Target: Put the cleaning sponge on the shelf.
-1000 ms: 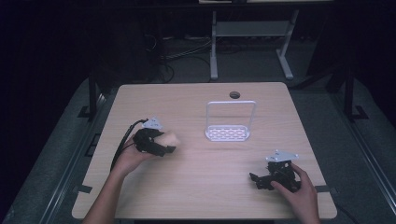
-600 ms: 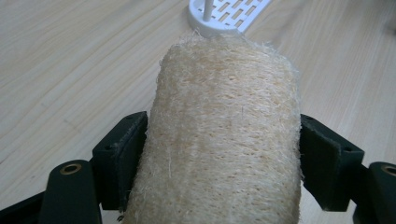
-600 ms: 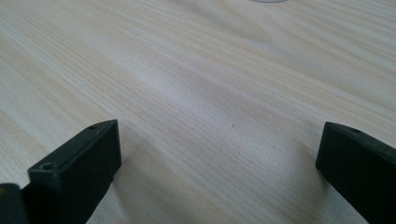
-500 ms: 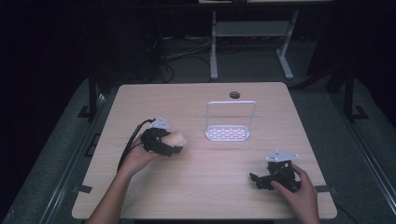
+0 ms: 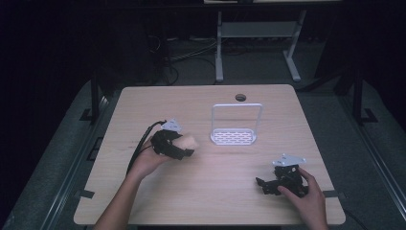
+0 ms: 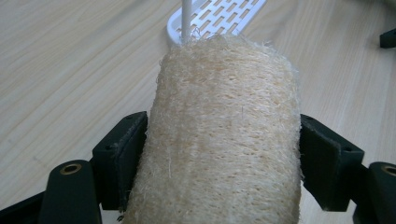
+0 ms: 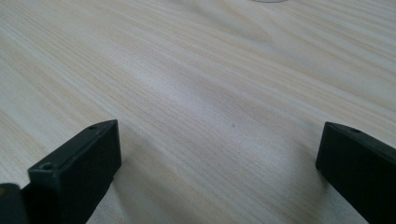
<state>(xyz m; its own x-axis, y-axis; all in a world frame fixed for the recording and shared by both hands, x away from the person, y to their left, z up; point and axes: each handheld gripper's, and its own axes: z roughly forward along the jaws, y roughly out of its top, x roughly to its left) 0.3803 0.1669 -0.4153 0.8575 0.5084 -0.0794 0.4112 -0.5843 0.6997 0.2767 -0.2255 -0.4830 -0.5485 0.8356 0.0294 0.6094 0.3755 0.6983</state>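
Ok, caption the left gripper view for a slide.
Left gripper jaws clamp a fibrous loofah roll, pointed toward the white slotted rack on the wooden table.

Left hand-held gripper point(image 5: 184, 149) clamped wide; right hand-held gripper point(image 5: 262, 184) rests with jaws apart.

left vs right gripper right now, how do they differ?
Load: the left gripper is shut on a beige fibrous loofah roll, with black fingers pressed on both sides of it; the right gripper is open, with bare wood between its fingers.
Place: in the high view the left one sits beside the white slotted wire-frame rack; the right one sits at the near right of the light wooden table.
Shared: each is hand-held.
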